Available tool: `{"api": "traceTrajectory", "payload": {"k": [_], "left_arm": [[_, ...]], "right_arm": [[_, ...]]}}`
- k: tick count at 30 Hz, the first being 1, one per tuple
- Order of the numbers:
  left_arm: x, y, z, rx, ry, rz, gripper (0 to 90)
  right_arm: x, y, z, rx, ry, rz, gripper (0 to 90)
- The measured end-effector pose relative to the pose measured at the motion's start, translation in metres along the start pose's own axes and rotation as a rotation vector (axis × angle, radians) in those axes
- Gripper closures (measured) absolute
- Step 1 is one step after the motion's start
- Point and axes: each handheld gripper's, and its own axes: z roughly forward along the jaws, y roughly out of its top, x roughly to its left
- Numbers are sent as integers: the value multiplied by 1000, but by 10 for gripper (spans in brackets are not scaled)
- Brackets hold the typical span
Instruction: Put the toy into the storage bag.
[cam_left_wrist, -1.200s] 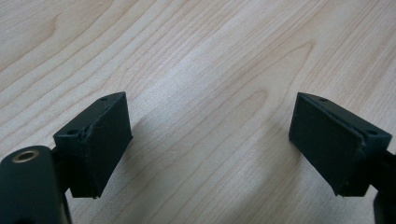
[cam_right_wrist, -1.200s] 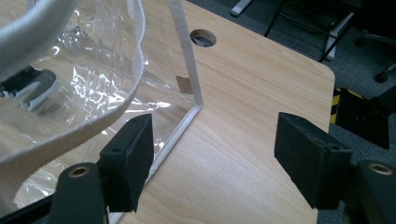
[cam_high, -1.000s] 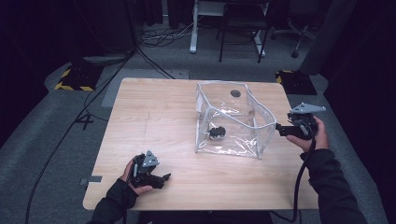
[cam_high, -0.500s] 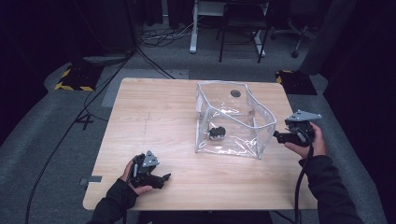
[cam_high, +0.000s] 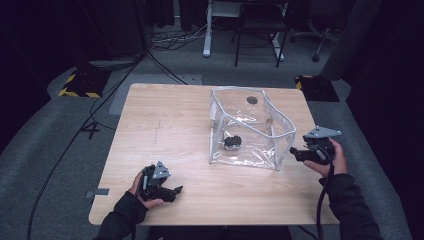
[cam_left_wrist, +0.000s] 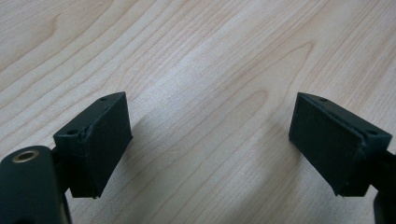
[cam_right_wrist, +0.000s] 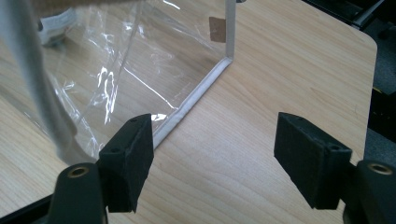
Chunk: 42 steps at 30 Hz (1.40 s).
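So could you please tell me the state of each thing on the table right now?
Clear bag: upright, open at the top, a small dark item inside.
Left tool: open, nothing between its jaws, low over the table.
Right tool: open, holding nothing, beside the bag.

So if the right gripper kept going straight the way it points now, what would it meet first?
Most likely the clear plastic bag: the right gripper, jaws open, points at its near bottom edge, with bare wooden table beyond. Depth is hard to judge.

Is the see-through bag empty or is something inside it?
Not empty. A small dark thing lies on the bottom of the clear bag, seen through its wall. What it is, the pictures don't tell.
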Motion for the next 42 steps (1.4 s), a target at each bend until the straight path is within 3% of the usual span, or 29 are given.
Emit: {"api": "traceTrajectory", "payload": {"k": [32, 42], "left_arm": [[0, 0, 0, 0, 0, 0, 133], [0, 0, 0, 0, 0, 0, 132]], "right_arm": [[19, -47, 7, 42, 35, -36, 267], [22, -60, 6, 47, 44, -23, 249]]}}
